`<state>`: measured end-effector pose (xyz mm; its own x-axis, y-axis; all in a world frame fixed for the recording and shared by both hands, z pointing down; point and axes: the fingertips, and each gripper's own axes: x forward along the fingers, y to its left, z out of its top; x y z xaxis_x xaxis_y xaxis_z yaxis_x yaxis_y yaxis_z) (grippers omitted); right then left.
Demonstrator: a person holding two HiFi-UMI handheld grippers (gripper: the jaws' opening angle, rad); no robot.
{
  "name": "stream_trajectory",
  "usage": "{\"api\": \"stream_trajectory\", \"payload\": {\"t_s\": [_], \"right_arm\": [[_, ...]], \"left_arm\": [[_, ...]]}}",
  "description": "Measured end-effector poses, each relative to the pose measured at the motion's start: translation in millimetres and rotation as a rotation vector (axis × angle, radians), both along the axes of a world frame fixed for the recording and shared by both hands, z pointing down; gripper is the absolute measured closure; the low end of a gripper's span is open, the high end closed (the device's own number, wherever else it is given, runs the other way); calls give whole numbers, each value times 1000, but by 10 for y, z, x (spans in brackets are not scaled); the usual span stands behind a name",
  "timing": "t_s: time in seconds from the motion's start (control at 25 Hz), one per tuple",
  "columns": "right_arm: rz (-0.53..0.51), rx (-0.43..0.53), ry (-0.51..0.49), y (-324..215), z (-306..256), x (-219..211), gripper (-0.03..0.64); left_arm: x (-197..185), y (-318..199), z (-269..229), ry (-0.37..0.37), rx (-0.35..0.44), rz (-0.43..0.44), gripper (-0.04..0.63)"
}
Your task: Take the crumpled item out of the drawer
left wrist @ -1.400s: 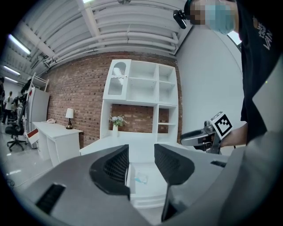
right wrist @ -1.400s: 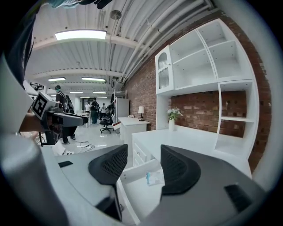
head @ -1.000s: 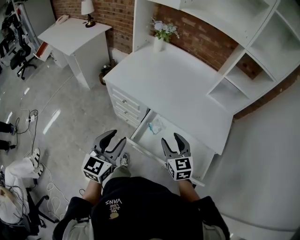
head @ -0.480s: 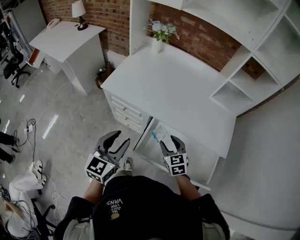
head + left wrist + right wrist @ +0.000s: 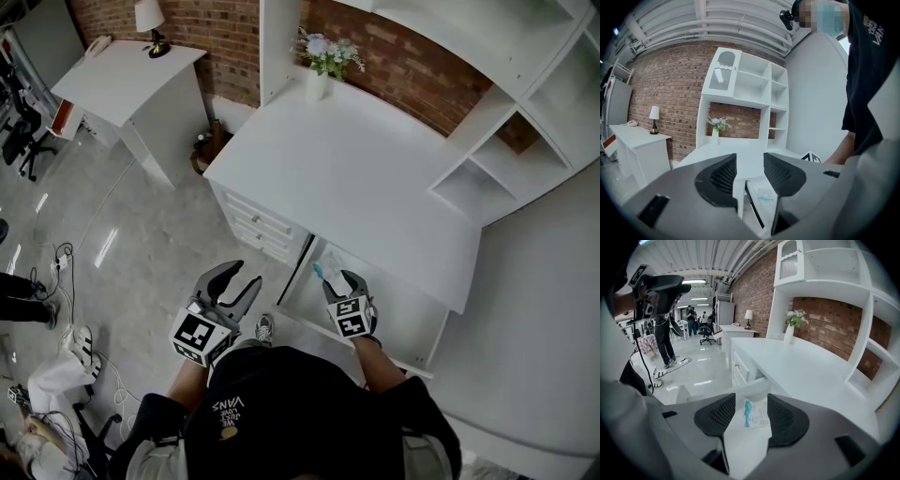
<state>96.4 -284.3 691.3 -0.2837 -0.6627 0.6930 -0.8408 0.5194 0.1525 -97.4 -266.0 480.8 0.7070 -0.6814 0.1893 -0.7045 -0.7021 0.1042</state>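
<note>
Right hand-held gripper (image 5: 339,279) above partly hidden crumpled item (image 5: 330,261)

You are in a study corner staged inside a big open workspace. Ahead of you a brick wall (image 5: 403,70) backs a white desk (image 5: 375,178) with a shelf unit (image 5: 506,122), a pulled-out drawer (image 5: 408,319) and a vase of flowers (image 5: 323,61). A smaller desk (image 5: 122,75) beside it carries a lamp (image 5: 150,21) and a telephone (image 5: 97,45). The homely look ends there: loose cables (image 5: 56,258) trail over the glossy grey floor (image 5: 159,244), an office chair (image 5: 23,131) stands at the edge, and to your left people (image 5: 689,319) stand under strip lights (image 5: 693,282).
</note>
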Motion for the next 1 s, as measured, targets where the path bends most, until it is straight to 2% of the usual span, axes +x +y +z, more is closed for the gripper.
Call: {"api": "stream_trajectory", "payload": {"t_s": [0.52,1.0], "right_arm": [[-53,-155,155,-13,768,17,419],[-152,-231,328,3,1257,3,431]], "left_arm": [[-82,-240,211,-27,-30,63,434],[-83,-365,315,-56,-51,99,434]]}}
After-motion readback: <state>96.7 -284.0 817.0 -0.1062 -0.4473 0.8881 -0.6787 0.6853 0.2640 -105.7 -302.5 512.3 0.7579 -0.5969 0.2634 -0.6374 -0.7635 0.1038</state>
